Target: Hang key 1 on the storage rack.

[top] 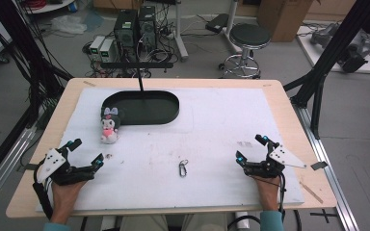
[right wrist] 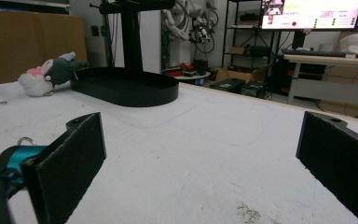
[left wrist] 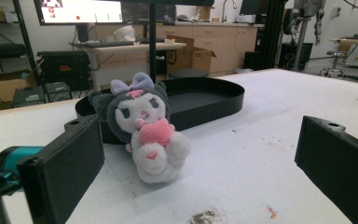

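A small plush toy [top: 109, 126] with a dark hood, purple bow and pink heart lies on the white mat, touching the front left rim of a black oval tray [top: 142, 107]. My left gripper [top: 85, 153] rests near the front left corner, open and empty, its jaws aimed at the plush [left wrist: 144, 130] with the tray [left wrist: 205, 100] behind it. At the front right my right gripper [top: 250, 148] rests on the mat, open with nothing between its jaws. From there the tray [right wrist: 126, 86] and plush [right wrist: 51, 73] lie far ahead to the left.
A metal carabiner clip [top: 183, 168] lies on the mat between the two grippers, near the front edge. A black post [top: 140, 77] rises from the tray's back rim. A stool and computer boxes stand on the floor beyond the table.
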Tool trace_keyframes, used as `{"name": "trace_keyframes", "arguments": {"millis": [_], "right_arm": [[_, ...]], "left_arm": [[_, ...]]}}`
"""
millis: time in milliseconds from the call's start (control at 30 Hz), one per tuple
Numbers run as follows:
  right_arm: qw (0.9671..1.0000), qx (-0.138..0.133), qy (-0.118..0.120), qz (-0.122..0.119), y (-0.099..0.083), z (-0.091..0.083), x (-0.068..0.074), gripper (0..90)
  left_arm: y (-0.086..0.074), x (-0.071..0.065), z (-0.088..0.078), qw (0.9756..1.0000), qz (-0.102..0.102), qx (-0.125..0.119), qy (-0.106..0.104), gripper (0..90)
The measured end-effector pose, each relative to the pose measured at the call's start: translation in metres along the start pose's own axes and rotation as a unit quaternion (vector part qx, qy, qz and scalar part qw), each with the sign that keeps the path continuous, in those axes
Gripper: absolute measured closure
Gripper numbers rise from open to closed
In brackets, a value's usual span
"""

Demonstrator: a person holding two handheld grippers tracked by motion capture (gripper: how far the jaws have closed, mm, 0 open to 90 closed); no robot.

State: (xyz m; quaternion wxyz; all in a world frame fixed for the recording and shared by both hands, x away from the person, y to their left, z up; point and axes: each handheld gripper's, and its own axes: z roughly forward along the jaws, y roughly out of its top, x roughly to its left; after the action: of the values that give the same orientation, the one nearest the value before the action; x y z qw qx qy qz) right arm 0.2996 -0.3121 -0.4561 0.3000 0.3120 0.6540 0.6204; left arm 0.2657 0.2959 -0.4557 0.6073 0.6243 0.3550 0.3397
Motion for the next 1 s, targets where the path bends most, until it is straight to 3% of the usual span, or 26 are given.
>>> {"name": "trace_keyframes", "arguments": {"millis": [567,733,900,1000], "right_arm": [[1.0,0.0,-0.001,0.001,0.0,0.0,0.0,0.6],[1.0,0.0,-0.001,0.001,0.0,0.0,0.0,0.6],[1.0,-0.001,-0.001,0.001,0.0,0.0,0.0,0.6],[1.0,0.0,-0.001,0.0,0.0,0.0,0.0,0.7]], "left_arm": [[0.0,0.0,0.0,1.0,-0.004,0.0,0.006,1.7],[0.002,0.0,0.002,0.9999,-0.009,0.01,0.01,1.7],[0.009,-0.004,0.004,0.9995,0.007,0.027,0.017,1.7],[0.022,-0.005,0.008,0.9979,0.034,0.048,0.028,1.7]]}}
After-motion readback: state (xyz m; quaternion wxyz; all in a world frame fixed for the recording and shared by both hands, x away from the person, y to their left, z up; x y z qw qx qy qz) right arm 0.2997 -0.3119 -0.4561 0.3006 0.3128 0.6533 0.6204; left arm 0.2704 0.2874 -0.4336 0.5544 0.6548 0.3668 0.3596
